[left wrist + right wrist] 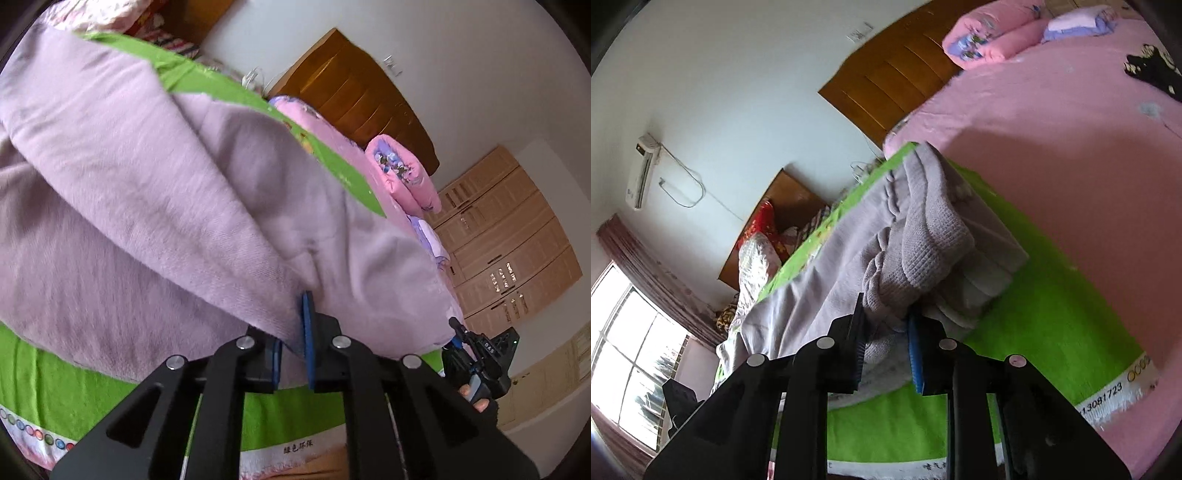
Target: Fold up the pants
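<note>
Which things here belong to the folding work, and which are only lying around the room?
For the job:
- lilac pants, pinched by both
- left gripper
- right gripper
- green towel under the pants

Just lying about:
- rolled pink quilt
- black garment
- pink bedsheet
- wooden headboard

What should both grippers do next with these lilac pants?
Probably carry the gripped edge forward over the rest. The left gripper and right gripper are each shut on the soft lilac knit pants, whose near edge is raised off the bright green towel.
</note>
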Demonstrator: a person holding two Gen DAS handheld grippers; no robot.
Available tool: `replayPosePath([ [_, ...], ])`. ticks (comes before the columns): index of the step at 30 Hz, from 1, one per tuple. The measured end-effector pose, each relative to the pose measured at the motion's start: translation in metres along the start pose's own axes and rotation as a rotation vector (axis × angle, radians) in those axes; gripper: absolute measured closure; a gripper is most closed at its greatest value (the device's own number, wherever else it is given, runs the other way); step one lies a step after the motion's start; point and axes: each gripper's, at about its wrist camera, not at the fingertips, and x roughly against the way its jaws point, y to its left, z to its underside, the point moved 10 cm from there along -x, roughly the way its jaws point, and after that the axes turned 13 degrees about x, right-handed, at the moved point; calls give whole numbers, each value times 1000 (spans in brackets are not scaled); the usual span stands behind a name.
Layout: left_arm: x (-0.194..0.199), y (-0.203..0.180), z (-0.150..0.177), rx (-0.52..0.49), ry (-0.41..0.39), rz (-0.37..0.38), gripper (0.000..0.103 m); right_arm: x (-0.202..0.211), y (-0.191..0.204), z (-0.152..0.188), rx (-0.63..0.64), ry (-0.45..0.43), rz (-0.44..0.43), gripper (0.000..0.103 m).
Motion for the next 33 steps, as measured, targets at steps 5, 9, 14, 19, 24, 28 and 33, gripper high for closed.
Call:
replayPosePath([
  [5, -17, 20, 7, 6, 18, -17, 93, -14, -21, 20, -45, 23, 11, 86],
  [9, -6, 6, 0, -11, -27, 10, 93, -2, -7, 4, -9, -20, 2, 85],
  [14, -19, 17, 8, 21, 8, -16, 86, -16, -21, 16, -29, 29, 37, 86],
  [19, -1, 13, 7, -43, -42, -100, 21, -3, -15, 17, -48, 53, -11, 55],
  [24, 61, -3, -21, -137, -350, -283, 15, 57, 10, -18, 182, -94, 275, 14],
  [28, 21, -54, -9, -307, -228, -234, 7, 35, 77, -22, 443, -72, 247, 14],
  [33, -63, -61, 24, -440, -27, -314, 7, -34, 108, 17, 637, 129, 245, 15],
])
